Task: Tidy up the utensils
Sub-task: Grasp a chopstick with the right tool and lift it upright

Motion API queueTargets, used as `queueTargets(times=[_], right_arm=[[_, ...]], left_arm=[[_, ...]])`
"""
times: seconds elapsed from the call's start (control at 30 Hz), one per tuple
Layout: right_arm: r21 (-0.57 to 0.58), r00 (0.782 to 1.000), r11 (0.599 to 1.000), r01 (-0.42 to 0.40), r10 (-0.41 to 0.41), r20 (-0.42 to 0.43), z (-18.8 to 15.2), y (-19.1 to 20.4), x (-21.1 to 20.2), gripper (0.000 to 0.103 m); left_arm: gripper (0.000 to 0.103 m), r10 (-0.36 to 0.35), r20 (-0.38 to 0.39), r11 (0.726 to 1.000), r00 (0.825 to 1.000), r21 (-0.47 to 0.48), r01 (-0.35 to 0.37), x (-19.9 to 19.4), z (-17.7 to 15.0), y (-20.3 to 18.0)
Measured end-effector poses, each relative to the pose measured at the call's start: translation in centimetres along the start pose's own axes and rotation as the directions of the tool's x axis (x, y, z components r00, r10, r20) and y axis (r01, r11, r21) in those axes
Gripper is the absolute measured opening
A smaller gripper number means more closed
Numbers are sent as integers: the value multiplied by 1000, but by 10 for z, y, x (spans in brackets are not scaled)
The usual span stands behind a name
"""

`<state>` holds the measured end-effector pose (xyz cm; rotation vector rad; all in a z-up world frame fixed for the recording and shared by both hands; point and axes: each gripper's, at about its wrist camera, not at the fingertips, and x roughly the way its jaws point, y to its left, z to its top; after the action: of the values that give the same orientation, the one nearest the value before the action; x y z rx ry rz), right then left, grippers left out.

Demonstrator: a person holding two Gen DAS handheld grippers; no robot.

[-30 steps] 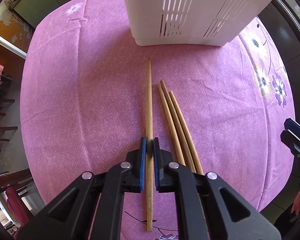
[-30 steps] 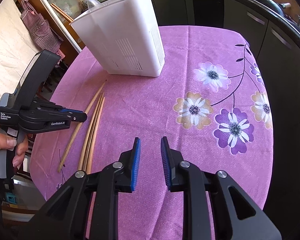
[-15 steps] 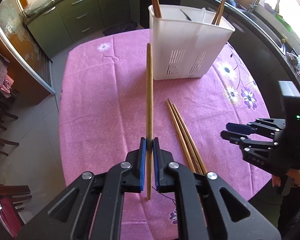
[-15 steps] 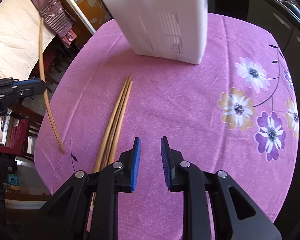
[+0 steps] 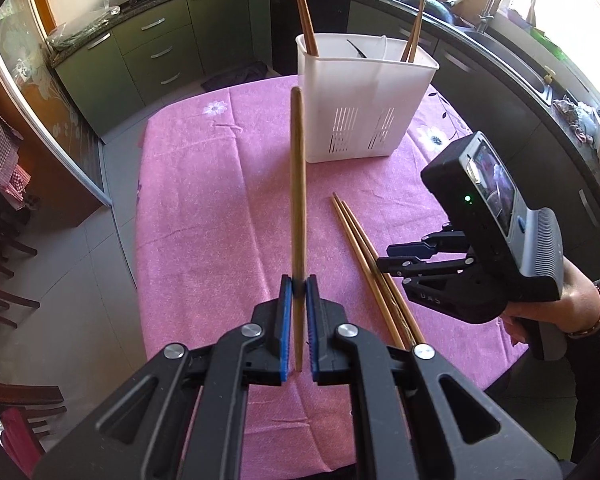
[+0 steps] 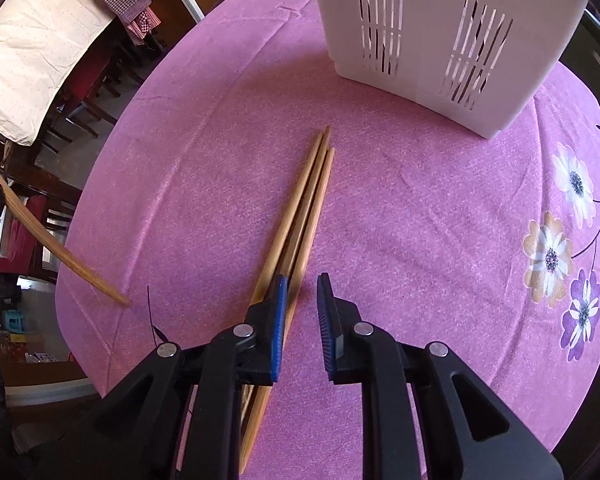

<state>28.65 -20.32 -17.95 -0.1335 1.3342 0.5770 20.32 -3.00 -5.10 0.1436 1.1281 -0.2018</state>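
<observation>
My left gripper (image 5: 296,286) is shut on one wooden chopstick (image 5: 297,184) and holds it above the pink tablecloth, pointing toward the white slotted utensil holder (image 5: 360,120). That chopstick also shows at the left of the right wrist view (image 6: 40,236). Three more chopsticks (image 6: 300,216) lie together on the cloth. My right gripper (image 6: 302,292) is open just above their near ends, its left finger over them. It also shows in the left wrist view (image 5: 400,256). The holder (image 6: 440,20) has several chopsticks standing in it.
The table with the pink flowered cloth (image 5: 204,208) ends close on the left and near side. Green kitchen cabinets (image 5: 148,48) and a dark counter (image 5: 500,52) stand beyond it. Chairs (image 6: 24,236) stand at the left.
My left gripper has lifted the chopstick off the cloth and raised it higher. My right gripper has moved left and down over the three chopsticks, staying open.
</observation>
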Motion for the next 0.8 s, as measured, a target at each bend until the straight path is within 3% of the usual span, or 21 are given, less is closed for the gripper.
queueTargets(times=[0.5,0.57,0.8], right_arm=[[-62,992,991,121,-123,-37,12,40,22,17],[-74,989,987,143,-145,-31,13,44,24,11],[-51,991,990,130,-130,16,7,41,12,7]], left_arm=[[7,-2,13,1000,1000,2,2,-3,-5,6],[7,-4,13,1000,1000,5,4,-3,-6,6],[7,-5,14,1000,1000,0,5,-3,-6,8]])
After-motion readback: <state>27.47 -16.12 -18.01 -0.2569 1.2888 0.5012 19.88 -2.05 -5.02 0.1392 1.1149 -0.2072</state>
